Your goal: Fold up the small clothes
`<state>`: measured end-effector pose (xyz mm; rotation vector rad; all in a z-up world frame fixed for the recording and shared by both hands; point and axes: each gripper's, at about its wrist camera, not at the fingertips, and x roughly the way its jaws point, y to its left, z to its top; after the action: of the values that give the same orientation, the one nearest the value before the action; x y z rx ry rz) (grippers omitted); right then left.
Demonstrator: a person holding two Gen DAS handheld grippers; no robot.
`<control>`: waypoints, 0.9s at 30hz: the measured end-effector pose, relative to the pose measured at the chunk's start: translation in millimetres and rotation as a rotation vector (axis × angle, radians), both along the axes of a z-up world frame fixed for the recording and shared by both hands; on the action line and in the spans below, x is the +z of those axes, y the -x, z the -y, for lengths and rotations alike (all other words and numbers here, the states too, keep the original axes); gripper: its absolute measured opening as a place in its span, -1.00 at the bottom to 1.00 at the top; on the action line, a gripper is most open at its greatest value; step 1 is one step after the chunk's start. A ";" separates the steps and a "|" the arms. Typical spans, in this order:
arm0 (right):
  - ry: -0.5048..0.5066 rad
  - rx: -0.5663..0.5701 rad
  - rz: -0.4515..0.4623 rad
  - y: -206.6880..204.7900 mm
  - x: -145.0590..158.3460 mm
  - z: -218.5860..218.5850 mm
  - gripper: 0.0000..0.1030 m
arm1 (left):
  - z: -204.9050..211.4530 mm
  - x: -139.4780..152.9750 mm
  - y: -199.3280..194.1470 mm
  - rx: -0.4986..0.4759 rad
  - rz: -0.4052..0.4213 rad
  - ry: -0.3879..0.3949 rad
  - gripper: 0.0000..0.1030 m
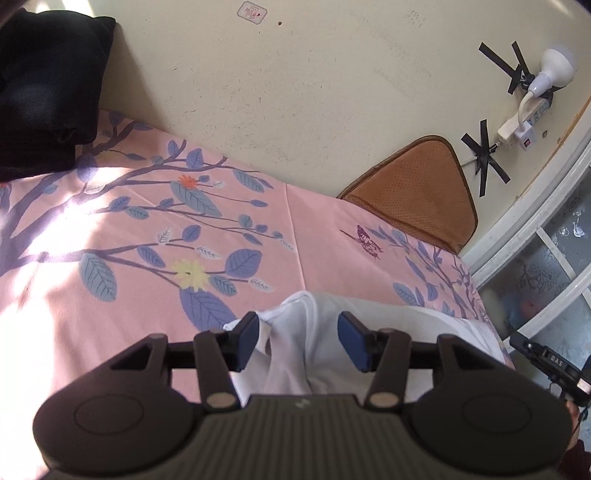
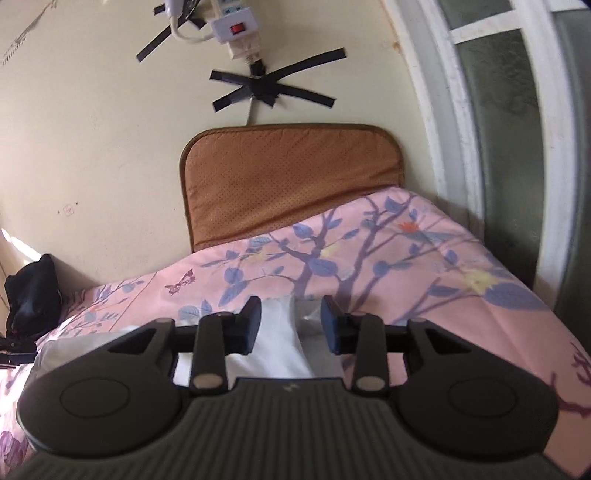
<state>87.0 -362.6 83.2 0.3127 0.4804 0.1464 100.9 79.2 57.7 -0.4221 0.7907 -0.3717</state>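
The bed sheet, pink with blue leaves, is carrying the work; one white garment is lying on it near the front edge, bunched into ridges and not yet flat. The left gripper is hovering over the garment's left part with its jaws standing wide, a raised fold of cloth lying between them but not pinched. The right gripper is standing likewise wide over the garment toward its right end, cloth between the jaws, no grip taken. Judgement: the step in hand is seizing the two ends before a fold. To do it well, each gripper should be lowering onto one edge layer only, closing fully, and keeping the sheet out of the bite; both should then be lifting level so the cloth is drawing taut and not twisting. Risk: the bunched ridge may be giving a double layer. Count, largest first: one sheet, one brown cushion against the wall, one black bundle at the far left, one white garment, two grippers, one power strip, one bulb.
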 end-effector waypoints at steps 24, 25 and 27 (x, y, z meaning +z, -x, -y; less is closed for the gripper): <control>0.037 0.289 0.057 -0.6 13.8 -116.8 -0.81 | 30.8 23.7 25.5 -0.042 0.143 -0.005 -0.32; 0.045 0.349 0.040 -1.2 8.9 -134.1 -0.81 | 41.3 21.1 27.2 -0.082 0.139 -0.011 -0.32; 0.098 0.454 0.010 -1.4 -2.2 -168.9 -0.81 | 59.9 11.0 29.5 -0.138 0.125 -0.050 -0.32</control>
<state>88.4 -193.7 81.0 0.1027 0.5418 0.5637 71.3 19.3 68.7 -0.2948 0.7074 -0.5010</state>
